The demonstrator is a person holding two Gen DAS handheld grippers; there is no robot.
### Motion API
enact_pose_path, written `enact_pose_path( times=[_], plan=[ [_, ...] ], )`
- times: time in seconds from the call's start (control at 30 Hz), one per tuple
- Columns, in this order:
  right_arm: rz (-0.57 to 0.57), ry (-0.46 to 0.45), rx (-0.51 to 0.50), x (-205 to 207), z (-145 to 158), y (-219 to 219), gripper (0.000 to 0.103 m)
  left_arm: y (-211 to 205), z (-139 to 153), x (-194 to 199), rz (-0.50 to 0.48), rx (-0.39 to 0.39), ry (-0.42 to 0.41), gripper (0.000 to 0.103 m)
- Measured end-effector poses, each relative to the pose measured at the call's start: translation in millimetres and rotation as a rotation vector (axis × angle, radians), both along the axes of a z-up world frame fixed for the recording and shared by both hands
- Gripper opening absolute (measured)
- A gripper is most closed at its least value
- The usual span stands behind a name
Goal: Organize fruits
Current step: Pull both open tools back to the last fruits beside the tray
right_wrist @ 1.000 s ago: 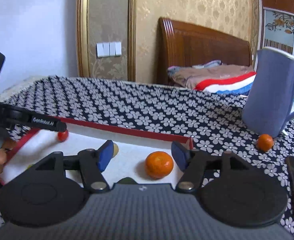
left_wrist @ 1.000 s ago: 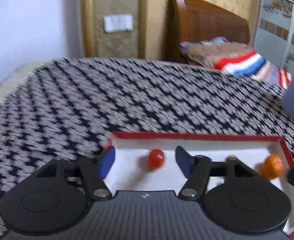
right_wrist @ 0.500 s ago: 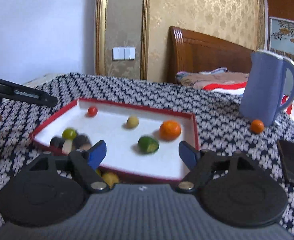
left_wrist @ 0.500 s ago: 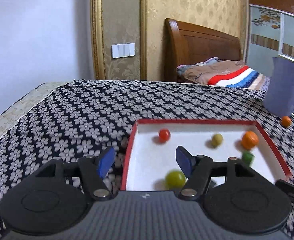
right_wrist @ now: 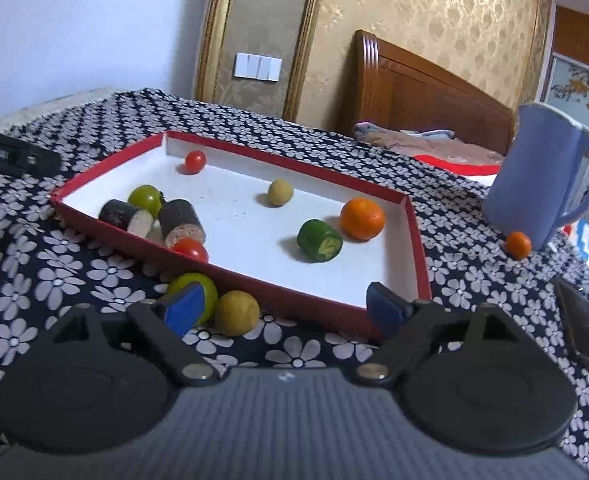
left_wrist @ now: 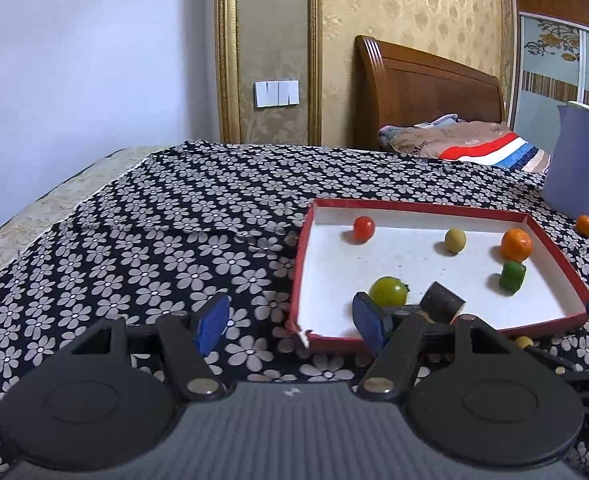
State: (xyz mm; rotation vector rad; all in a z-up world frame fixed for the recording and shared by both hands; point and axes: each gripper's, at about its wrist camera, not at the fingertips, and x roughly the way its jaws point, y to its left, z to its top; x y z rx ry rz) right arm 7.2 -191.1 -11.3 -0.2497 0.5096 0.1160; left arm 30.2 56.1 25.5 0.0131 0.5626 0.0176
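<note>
Two fruits, a green one [right_wrist: 208, 286] and a yellow one [right_wrist: 236, 313], are lying outside the red tray [right_wrist: 418, 252]. The right gripper [right_wrist: 282, 309] is spreading empty above them; a careless closing risks nudging either round fruit away. The left gripper [left_wrist: 290, 322] is hanging unclenched, empty.

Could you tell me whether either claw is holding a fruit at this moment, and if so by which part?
Nothing is held. The left claw stands open over the tablecloth with nothing between its pads, and the right claw is opening, empty, in front of the red tray.
</note>
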Motion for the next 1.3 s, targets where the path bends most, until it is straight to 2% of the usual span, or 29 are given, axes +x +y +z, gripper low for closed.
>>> enact_pose_path(
  times=[0.2, 0.23, 0.3, 0.33, 0.4, 0.47, 0.53, 0.6, 0.7, 0.9, 1.03, 1.2, 1.23, 1.3],
  plan=[
    [-0.014, -0.005, -0.053, 2.0, -3.6, 13.7, 0.091, 15.0, -4.4, -1.4, 0.039, -0.032, 0.019, 0.068],
    [0.0, -0.001, -0.036, -0.1, -1.1, 16.9, 0.091, 16.8, -4.2, -1.4, 0.044, -0.04, 0.023, 0.068],
    [0.137, -0.001, 0.089, -14.0, 10.5, 21.2, 0.091, 18.7, -2.7, -2.5, 0.04, -0.053, 0.023, 0.068],
    [0.16, -0.019, 0.116, -19.7, 15.8, 21.4, 0.091, 17.9, -1.8, -3.1, 0.038, -0.051, 0.021, 0.068],
    [0.079, -0.08, 0.056, -25.6, 21.3, 21.6, 0.092, 15.6, 0.3, -5.3, 0.033, -0.04, 0.011, 0.068],
    [0.036, -0.076, -0.018, -22.3, 16.8, 17.6, 0.091, 12.5, 1.6, -7.9, 0.021, -0.04, 0.008, 0.068],
    [0.016, -0.033, -0.001, -16.4, 11.9, 8.2, 0.086, 9.6, 1.5, -8.6, 0.014, -0.039, 0.01, 0.068],
    [0.0, -0.001, 0.026, -11.6, 6.6, -0.2, 0.086, 6.8, 0.3, -7.7, 0.016, -0.035, 0.017, 0.068],
    [-0.014, 0.026, 0.013, -4.3, -1.9, -1.0, 0.086, 5.4, -1.6, -6.4, 0.006, -0.039, 0.028, 0.068],
    [-0.017, 0.029, -0.006, 1.5, -10.2, 5.9, 0.09, 7.7, -1.1, -8.2, 0.007, -0.031, 0.022, 0.068],
    [-0.053, 0.02, -0.072, 6.6, -11.3, 11.9, 0.094, 13.2, -0.2, -9.0, 0.019, -0.035, 0.026, 0.068],
    [-0.067, 0.037, -0.05, 8.5, -9.4, 13.5, 0.093, 16.9, 0.3, -9.7, 0.034, -0.047, 0.031, 0.068],
    [-0.042, 0.037, -0.014, 4.2, -4.3, 17.8, 0.093, 17.5, 0.8, -10.4, 0.038, -0.054, 0.028, 0.068],
    [0.155, 0.025, 0.122, -13.8, 9.5, 24.9, 0.092, 17.7, 2.4, -10.8, 0.034, -0.06, 0.024, 0.068]
  ],
)
